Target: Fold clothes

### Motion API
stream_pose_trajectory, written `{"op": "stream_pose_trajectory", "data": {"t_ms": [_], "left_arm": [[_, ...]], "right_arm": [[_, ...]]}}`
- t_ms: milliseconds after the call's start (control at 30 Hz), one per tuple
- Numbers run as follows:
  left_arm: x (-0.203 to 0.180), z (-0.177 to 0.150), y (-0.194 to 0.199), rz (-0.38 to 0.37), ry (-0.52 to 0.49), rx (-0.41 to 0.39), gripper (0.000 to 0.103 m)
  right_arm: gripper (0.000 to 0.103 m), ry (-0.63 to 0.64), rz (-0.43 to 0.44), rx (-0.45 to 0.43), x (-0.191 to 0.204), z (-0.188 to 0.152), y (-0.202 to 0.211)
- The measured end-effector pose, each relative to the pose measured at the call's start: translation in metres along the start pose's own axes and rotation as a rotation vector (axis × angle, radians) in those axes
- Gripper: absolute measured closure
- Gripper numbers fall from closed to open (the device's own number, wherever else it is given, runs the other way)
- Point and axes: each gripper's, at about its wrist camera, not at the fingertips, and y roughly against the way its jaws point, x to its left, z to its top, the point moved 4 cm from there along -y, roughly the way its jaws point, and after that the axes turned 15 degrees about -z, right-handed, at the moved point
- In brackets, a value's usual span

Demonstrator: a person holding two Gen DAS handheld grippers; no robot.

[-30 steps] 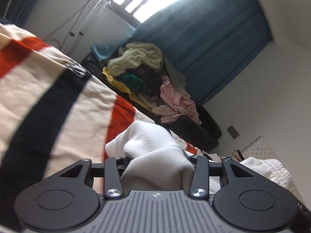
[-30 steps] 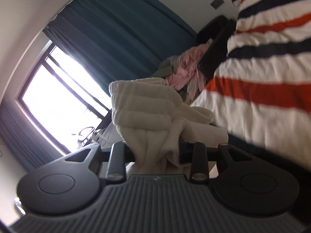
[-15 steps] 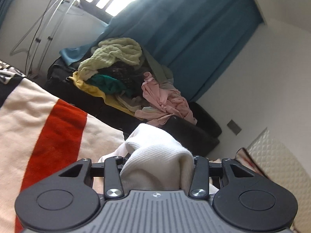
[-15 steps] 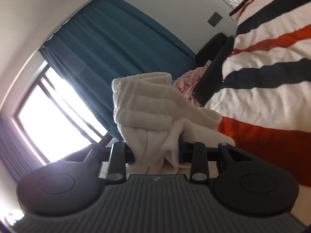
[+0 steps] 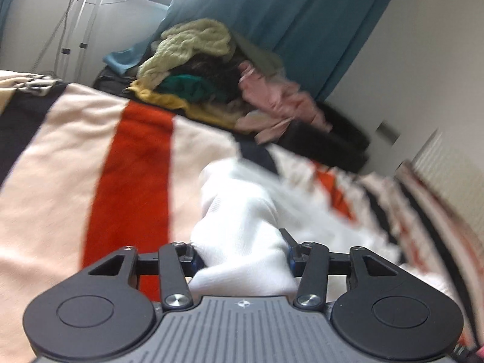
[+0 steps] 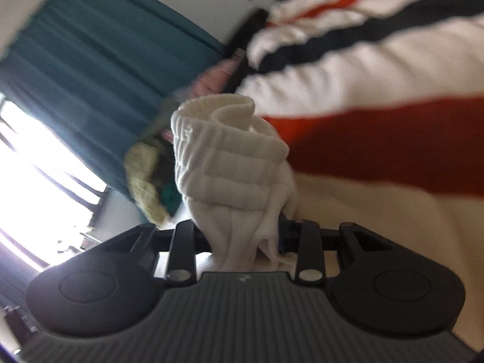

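A white ribbed garment lies bunched on the striped blanket and runs back between the fingers of my left gripper. Its jaws are opening, but the cloth still fills the gap and touches both pads. In the right wrist view the same kind of white ribbed cloth stands up in a folded bundle above my right gripper, which is shut on its lower end. The striped blanket lies close behind it. Both views are blurred by motion.
A heap of mixed clothes sits on a dark seat beyond the bed's far edge. A teal curtain hangs behind it, with a metal rack at the far left. A bright window fills the right view's left side.
Both grippers have sunk toward the bed, so the striped blanket fills more of each view. The left jaws stand a little wider around the white cloth. The right grip is unchanged.
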Motion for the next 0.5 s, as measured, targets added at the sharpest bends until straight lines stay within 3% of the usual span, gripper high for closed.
{"op": "stream_pose_trajectory", "data": {"t_ms": [100, 233, 333, 500], "left_arm": [[0.010, -0.012, 0.009, 0.034, -0.010, 0.063, 0.048], [-0.005, 0.001, 0.025, 0.088, -0.039, 0.139, 0.046], [-0.031, 0.008, 0.053, 0.126, -0.135, 0.133, 0.045], [-0.073, 0.015, 0.103, 0.104, -0.216, 0.101, 0.043]], "right_arm": [[0.060, -0.035, -0.036, 0.047, -0.018, -0.011, -0.002], [0.057, -0.035, -0.044, 0.080, -0.030, -0.018, 0.009], [0.057, 0.043, -0.078, 0.060, -0.023, -0.014, 0.032], [0.057, 0.231, -0.098, -0.025, 0.001, -0.014, 0.082]]}}
